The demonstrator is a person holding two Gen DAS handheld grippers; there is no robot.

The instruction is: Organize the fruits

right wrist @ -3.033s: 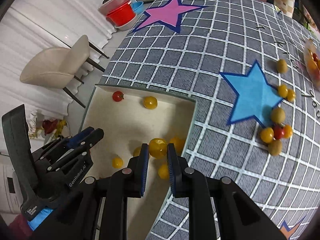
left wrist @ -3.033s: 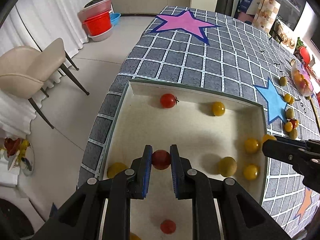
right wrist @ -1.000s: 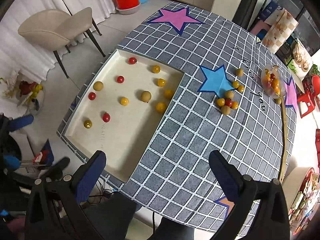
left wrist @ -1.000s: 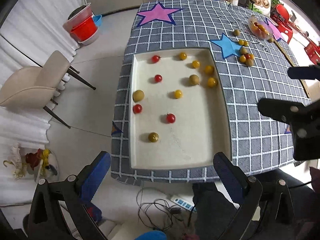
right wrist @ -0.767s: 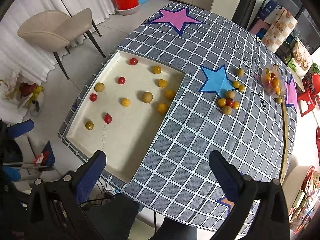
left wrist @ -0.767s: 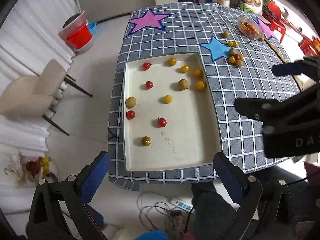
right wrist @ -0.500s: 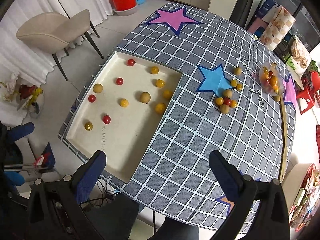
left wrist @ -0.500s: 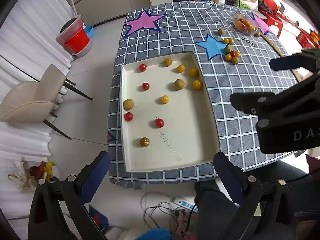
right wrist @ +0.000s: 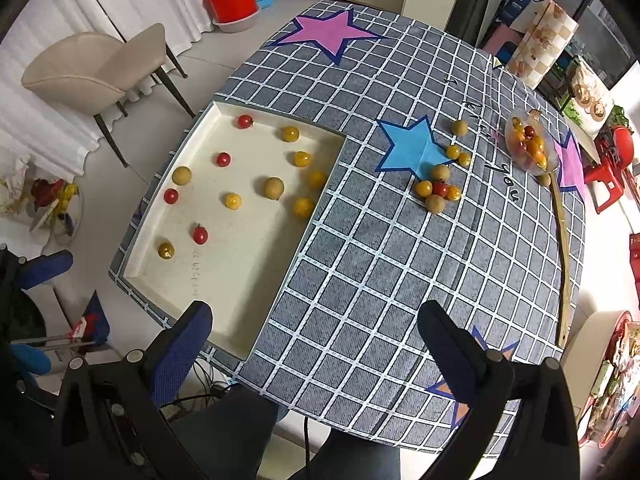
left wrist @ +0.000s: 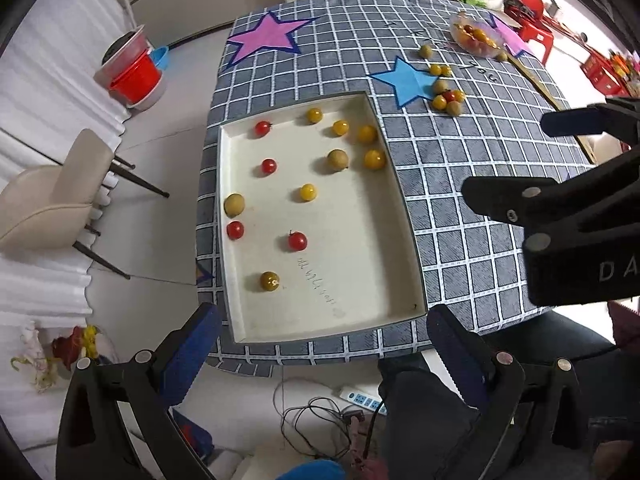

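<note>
Well beyond both spread claws (left wrist: pixel 320 328) (right wrist: pixel 316 328), fruits (left wrist: pixel 307 192) dot the tray (left wrist: pixel 360 280).

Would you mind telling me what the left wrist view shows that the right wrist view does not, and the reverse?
Only the left wrist view shows the right gripper from outside, open at the right edge, and a power strip on the floor.

Only the right wrist view shows the long wooden stick in full and the checkered box beyond the table.

Both show the cream tray of fruits, the blue star, the loose fruit cluster and the beige chair.
</note>
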